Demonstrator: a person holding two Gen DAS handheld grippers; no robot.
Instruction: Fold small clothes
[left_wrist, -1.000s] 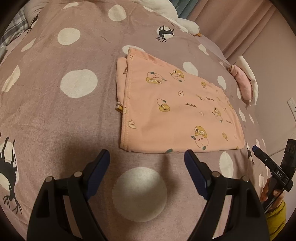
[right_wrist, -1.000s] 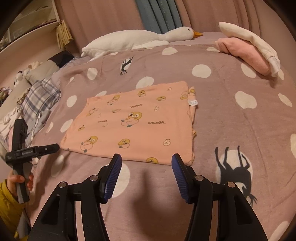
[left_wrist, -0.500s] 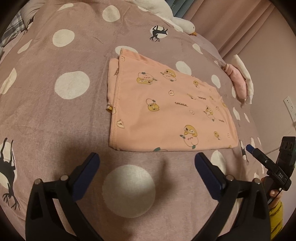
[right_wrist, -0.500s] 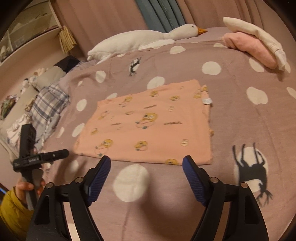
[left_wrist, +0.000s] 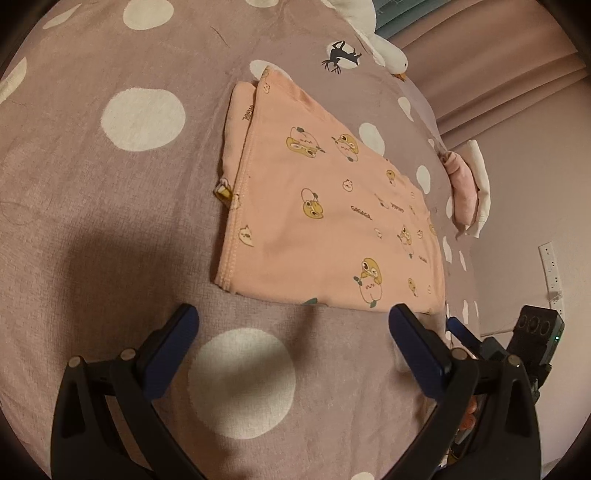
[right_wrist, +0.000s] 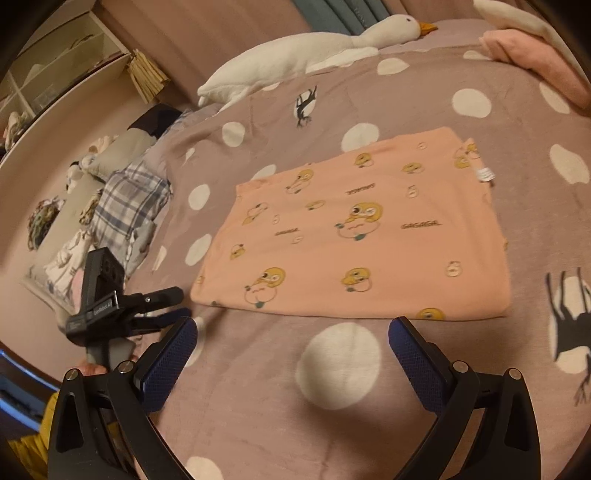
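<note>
The folded peach garment (left_wrist: 325, 218) lies flat on the dotted bedspread (left_wrist: 92, 221), at about 12 o'clock from both tools. The left tool (left_wrist: 293, 332) and right tool (right_wrist: 291, 343) have just been opening; both now gape wide and empty, short of the garment's near edge, wider than a second ago.

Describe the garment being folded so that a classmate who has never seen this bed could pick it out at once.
Start from the mauve bedspread with white polka dots. Near its middle, in front of the long white goose plush, lies a flat folded peach garment. Unlike the plain pink and cream clothes piled at the bed's far edge, it carries yellow cartoon ducks.
</note>
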